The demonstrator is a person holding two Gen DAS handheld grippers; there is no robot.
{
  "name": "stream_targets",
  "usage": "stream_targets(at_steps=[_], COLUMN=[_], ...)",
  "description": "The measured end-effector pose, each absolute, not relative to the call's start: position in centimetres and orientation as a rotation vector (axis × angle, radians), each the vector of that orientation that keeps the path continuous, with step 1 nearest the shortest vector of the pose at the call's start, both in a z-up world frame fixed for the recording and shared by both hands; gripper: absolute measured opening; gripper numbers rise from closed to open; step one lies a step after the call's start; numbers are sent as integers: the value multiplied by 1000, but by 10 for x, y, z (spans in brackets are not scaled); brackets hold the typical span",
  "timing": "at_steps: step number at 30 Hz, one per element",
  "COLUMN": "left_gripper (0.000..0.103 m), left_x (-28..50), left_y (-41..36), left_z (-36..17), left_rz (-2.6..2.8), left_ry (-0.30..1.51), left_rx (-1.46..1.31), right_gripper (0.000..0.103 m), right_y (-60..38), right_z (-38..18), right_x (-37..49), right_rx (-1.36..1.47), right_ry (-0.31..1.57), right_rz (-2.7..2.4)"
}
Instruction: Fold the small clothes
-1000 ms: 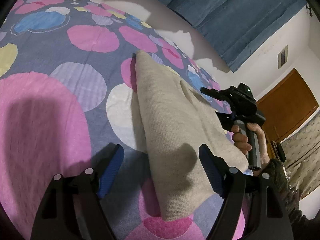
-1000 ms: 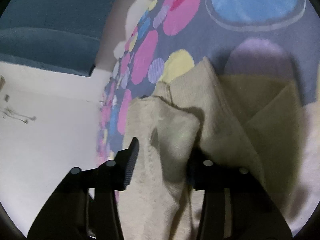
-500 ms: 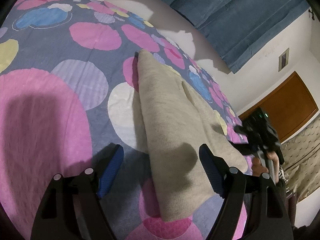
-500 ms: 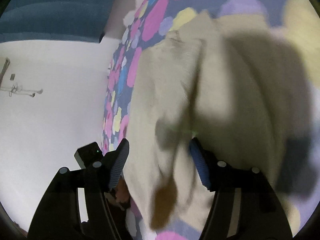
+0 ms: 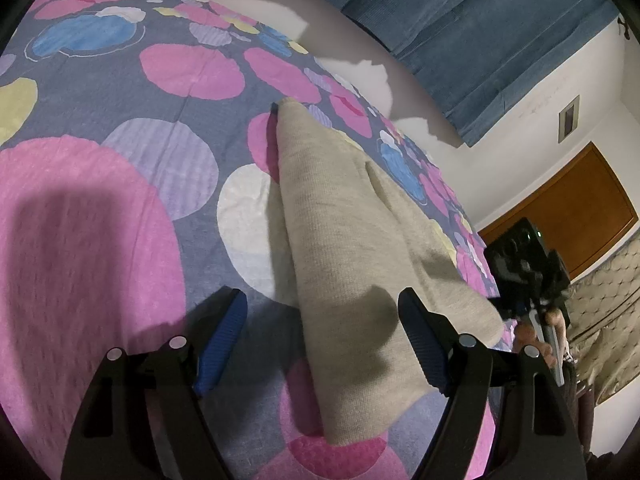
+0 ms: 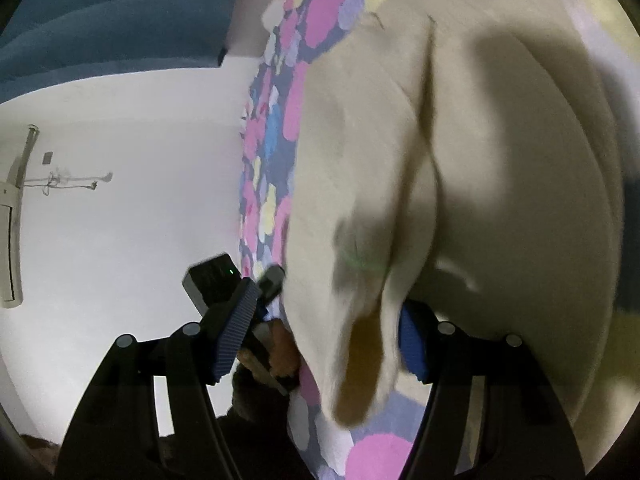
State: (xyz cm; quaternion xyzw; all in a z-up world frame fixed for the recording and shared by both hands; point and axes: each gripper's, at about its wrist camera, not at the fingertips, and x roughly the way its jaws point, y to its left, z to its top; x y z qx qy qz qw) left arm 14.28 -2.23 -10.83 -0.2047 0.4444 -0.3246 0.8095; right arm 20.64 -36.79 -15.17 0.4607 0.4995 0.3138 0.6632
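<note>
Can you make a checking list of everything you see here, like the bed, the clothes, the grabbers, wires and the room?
Surface: bed cover with pink, blue, lilac and yellow spots on grey, mostly bare.
Job's things: one beige knitted garment, folded into a long narrow shape, lying on the cover.
Clutter: nothing seen.
Grippers: left gripper open, blue pads apart, garment end between them, not pinched. Right gripper open over the garment's other end, not pinching it.
Cables: a thin wire on the white wall.
Surroundings: blue curtain, brown wooden door, white wall unit.
</note>
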Motion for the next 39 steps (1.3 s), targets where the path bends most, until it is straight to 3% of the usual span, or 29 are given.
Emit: stream_targets(at_steps=[16,19,23,34,39], left_gripper=[77,77,77,77,77], left_x=[143,143,142,130,119], left_y=[-22,-22,-21,-28,-41], left_z=[-109,-109,-108,-94,-85], left_rz=[-693,-693,-696,-783,-854], left_ry=[952,951,942,881,844], left_rx=[-438,-438,-435,-403,-333], right_gripper=[63,49,10,9,9], right_y=[-378,-374,-371,-401,-436], right_z=[-173,-174,-180,-108,-128], right_x=[286,286,283,252,240], right_rx=[1159,1108,1036,873,914], right_ry=[1083,1092,1133,952,954], right_rz=[661,651,581,509,395])
